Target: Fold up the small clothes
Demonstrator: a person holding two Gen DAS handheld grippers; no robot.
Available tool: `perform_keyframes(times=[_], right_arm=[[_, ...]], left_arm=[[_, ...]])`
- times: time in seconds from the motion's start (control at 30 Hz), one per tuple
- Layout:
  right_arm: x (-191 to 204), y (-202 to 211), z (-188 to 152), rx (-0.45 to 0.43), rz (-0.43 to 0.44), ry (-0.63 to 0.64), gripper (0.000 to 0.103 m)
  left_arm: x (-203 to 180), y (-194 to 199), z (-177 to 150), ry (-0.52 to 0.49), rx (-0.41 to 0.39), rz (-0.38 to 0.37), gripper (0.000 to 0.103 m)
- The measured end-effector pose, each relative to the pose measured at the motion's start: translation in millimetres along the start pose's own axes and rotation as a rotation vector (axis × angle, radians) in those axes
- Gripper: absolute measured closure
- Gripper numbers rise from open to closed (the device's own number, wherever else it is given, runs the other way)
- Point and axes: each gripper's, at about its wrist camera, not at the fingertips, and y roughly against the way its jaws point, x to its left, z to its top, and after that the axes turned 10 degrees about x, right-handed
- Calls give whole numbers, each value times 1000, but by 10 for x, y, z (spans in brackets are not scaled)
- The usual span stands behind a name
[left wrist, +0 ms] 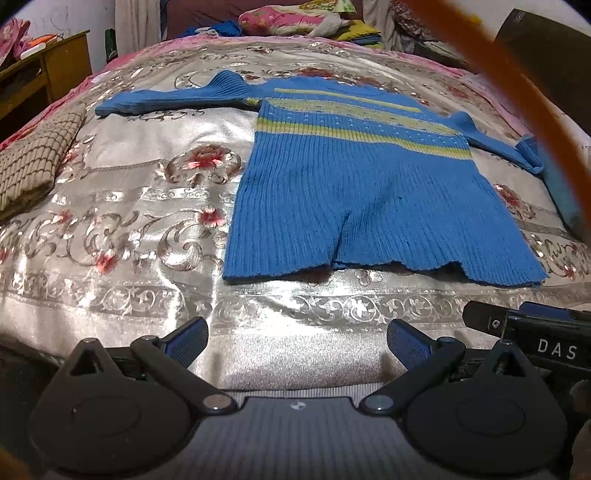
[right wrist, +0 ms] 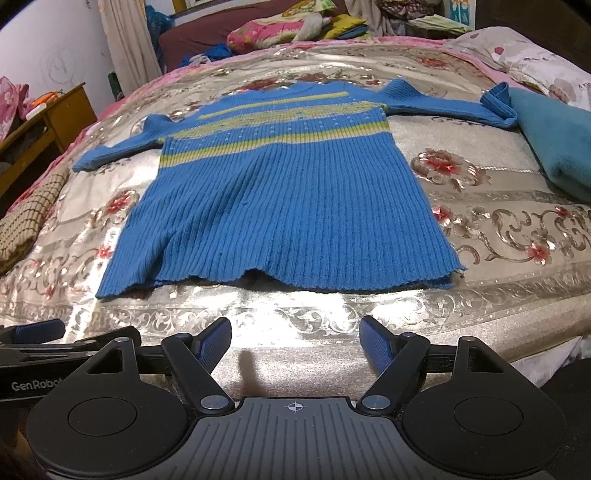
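Both claws released, nothing between the jaws: left gripper [left wrist: 297,341] and right gripper [right wrist: 295,341] hover short of the hem. Just ahead, the blue sweater [right wrist: 280,192] lies flat on the bedspread [right wrist: 480,302]. Risk: pads may pinch the slippery bedspread with the hem; the far sleeve [right wrist: 454,105] touches a teal cloth [right wrist: 554,147] and could drag it.

A home bedroom — a wide bed [right wrist: 332,325] fills the view, spread with a shiny silver floral cover [left wrist: 147,206]. Pillows [right wrist: 532,62] and heaped bedding [right wrist: 266,31] crowd the far end, a curtain [right wrist: 125,33] hangs by the white wall, and a wooden side table [left wrist: 62,66] stands beside the bed — plainly lived-in.
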Motion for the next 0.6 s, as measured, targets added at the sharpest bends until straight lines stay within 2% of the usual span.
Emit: perform_keyframes(times=[0.27,0.4,0.6], right_arm=[[-10,16,-1,-3,6,-3,25],[-19,27,3,-8,8,-6,25],[-23,32,-2,-6,16,-9,25]], left_arm=[[18,35,-25,0,16,-22,0],[66,12,-34,25,54,-48,0],[93,7,-13,35,38,-32,0]])
